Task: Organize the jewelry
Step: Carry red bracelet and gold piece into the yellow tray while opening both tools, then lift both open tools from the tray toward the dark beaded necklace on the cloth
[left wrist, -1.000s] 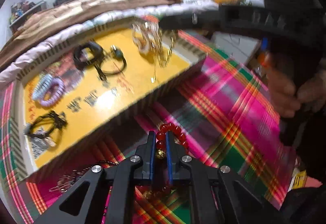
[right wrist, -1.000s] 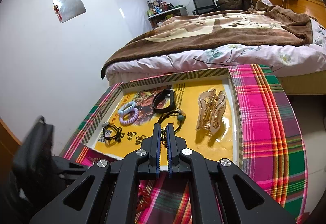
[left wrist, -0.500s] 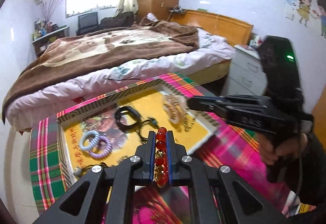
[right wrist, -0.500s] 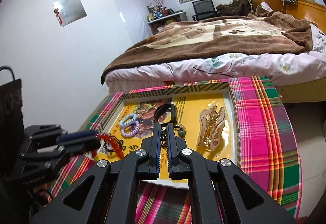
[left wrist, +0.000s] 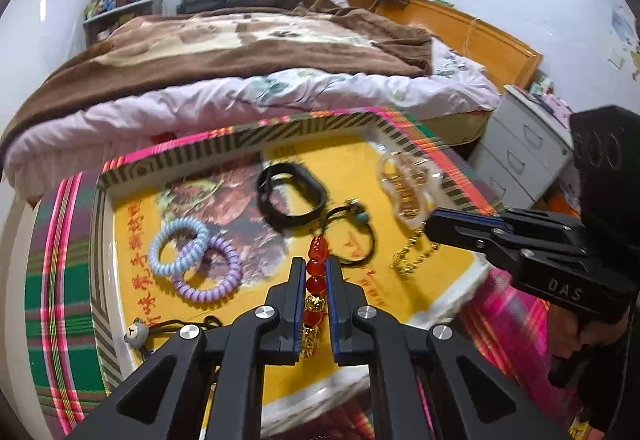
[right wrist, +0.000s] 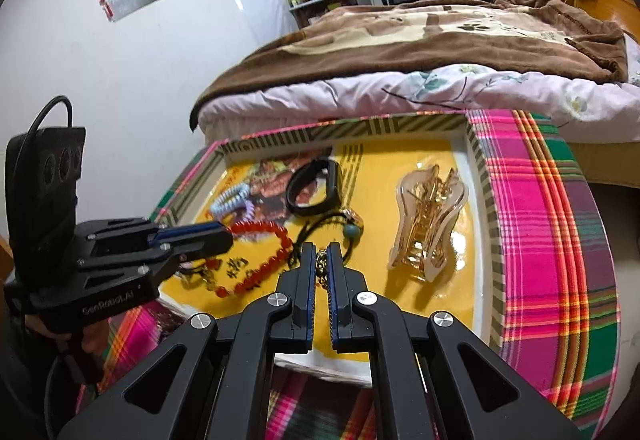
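At the left gripper (left wrist: 313, 265), pinches narrow on the red bead bracelet (left wrist: 319, 251), strand lying along the fingers from 6 to 12 o'clock and hanging over the near half of the tray (left wrist: 240, 138). Outward from there, finds spiral hair ties (left wrist: 192, 256) at 10 o'clock, a black cord loop (left wrist: 352, 236) at 1 o'clock, and at 3 o'clock the right gripper (right wrist: 320, 252), likewise narrow on a dangling gold chain (left wrist: 412, 256). Likely calls for lowering straight down onto the bare yellow floor, left being the nearer tool.
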{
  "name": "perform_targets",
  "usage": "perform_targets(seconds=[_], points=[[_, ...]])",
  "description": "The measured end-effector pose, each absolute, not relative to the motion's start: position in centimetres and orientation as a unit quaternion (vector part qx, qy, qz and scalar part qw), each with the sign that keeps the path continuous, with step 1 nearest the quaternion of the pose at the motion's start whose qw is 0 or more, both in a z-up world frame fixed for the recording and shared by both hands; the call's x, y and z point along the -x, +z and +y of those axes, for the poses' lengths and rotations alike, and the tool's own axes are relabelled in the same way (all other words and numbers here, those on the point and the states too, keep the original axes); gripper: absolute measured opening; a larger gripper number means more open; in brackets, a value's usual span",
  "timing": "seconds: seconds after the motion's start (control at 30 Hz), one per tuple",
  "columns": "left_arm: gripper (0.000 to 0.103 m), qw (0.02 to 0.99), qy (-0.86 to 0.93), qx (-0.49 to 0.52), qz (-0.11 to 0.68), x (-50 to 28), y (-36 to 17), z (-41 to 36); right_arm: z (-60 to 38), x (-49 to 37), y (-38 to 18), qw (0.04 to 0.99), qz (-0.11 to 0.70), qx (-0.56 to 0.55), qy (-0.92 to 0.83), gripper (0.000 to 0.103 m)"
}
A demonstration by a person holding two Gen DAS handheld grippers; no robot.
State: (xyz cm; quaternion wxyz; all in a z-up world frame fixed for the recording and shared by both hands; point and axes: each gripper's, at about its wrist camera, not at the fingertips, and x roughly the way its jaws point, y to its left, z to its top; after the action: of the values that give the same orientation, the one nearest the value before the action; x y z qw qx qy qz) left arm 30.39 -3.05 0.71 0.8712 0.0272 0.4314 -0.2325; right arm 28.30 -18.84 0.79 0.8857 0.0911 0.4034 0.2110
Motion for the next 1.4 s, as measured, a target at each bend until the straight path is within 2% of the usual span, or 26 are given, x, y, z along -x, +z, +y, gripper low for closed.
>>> perform_targets(seconds=[0.33, 0.37, 0.4, 0.47, 0.6, 0.67, 0.7, 0.83, 1.0, 1.4], points=[[0.011, 0.869, -0.197, -0.035, 0.452, -30.7, -1.0, -2.3, -18.7, -28.4, -0.8, 0.885, 0.424, -0.061, 0.180, 0.007], [0.018, 0.869, -0.194, -0.036, 0.453, -30.7, -1.1, -2.2, -18.7, -28.3, -0.8, 0.885, 0.426, -0.059, 0.177, 0.011], [0.029, 0.871, -0.186, -0.042, 0.453, -30.6, -1.1, -2.1, -18.8, -28.3, -0.9, 0.885, 0.427, -0.056, 0.175, 0.012], [0.043, 0.873, -0.182, -0.056, 0.448, -30.2, -1.0, -2.2, -18.8, -28.3, -0.9, 0.886, 0.428, -0.054, 0.170, 0.014], [0.049, 0.878, -0.181, -0.047, 0.441, -29.8, -0.4, -2.1, -18.8, -28.2, -0.6, 0.890, 0.423, -0.053, 0.162, 0.019], [0.056, 0.882, -0.174, -0.042, 0.436, -29.4, 0.1, -1.8, -18.9, -27.8, -0.2, 0.891, 0.420, -0.059, 0.161, 0.033], [0.059, 0.884, -0.174, -0.040, 0.433, -29.2, 0.4, -1.7, -18.9, -27.7, -0.1, 0.892, 0.419, -0.060, 0.162, 0.036], [0.061, 0.893, -0.164, -0.041, 0.418, -27.7, 1.8, -1.2, -18.7, -26.5, 1.2, 0.898, 0.404, -0.059, 0.164, 0.038], [0.069, 0.905, -0.148, -0.045, 0.396, -24.9, 3.8, -0.5, -18.0, -24.6, 2.8, 0.904, 0.386, -0.056, 0.173, 0.038], [0.069, 0.918, -0.113, -0.016, 0.381, -18.9, 5.2, 3.5, -15.2, -19.9, 3.7, 0.900, 0.379, -0.034, 0.211, 0.039]])
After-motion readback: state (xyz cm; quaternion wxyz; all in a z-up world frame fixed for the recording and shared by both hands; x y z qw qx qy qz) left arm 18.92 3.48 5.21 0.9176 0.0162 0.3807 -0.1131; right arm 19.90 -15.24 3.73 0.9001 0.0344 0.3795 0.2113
